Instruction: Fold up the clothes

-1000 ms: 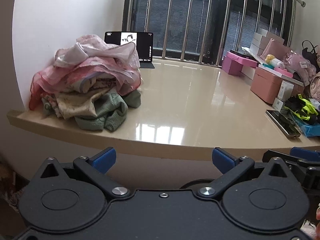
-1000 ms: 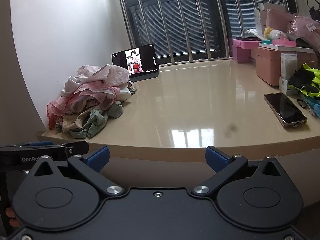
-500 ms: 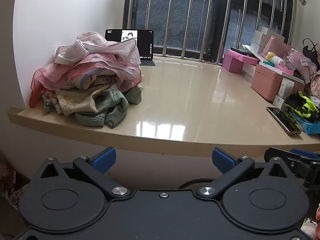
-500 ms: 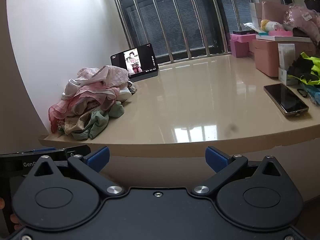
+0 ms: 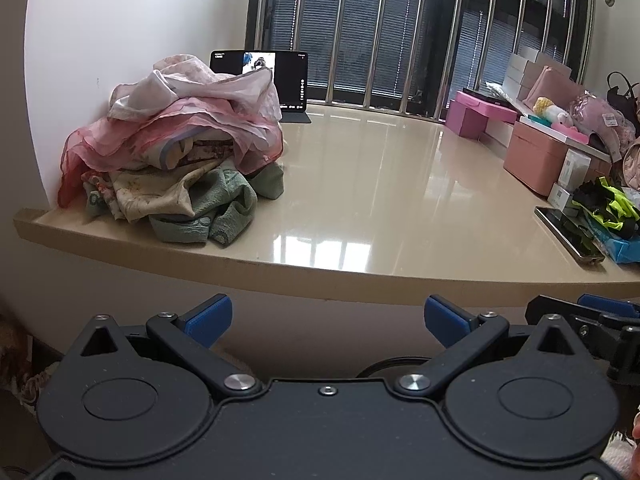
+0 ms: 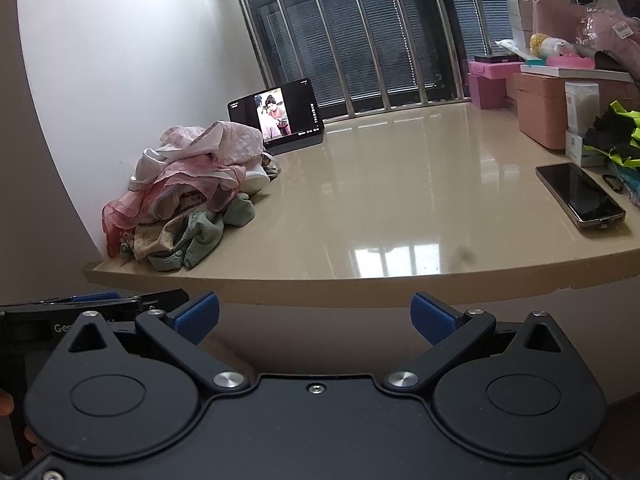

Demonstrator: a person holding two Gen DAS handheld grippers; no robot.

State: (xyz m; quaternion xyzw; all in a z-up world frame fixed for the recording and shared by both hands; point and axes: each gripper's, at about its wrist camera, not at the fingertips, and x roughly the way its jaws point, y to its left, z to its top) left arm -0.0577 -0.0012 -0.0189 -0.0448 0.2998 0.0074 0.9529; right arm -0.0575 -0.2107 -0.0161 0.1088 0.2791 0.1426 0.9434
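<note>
A heap of crumpled clothes (image 5: 176,152), pink and white on top, floral and green below, lies at the left end of the glossy beige sill (image 5: 360,208), against the white wall. It also shows in the right wrist view (image 6: 188,204). My left gripper (image 5: 326,316) is open and empty, below and in front of the sill's front edge, right of the heap. My right gripper (image 6: 314,314) is open and empty, also below the front edge, well right of the heap.
A tablet (image 5: 276,80) playing video stands behind the heap, by the barred window. A phone (image 6: 580,196) lies near the right front edge. Pink boxes (image 5: 540,156), neon-yellow and black items (image 5: 604,204) and bags crowd the right end.
Both grippers have sunk lower and tilted a little, so the sill sits higher in both views. The clothes have not moved. Both stay open.
</note>
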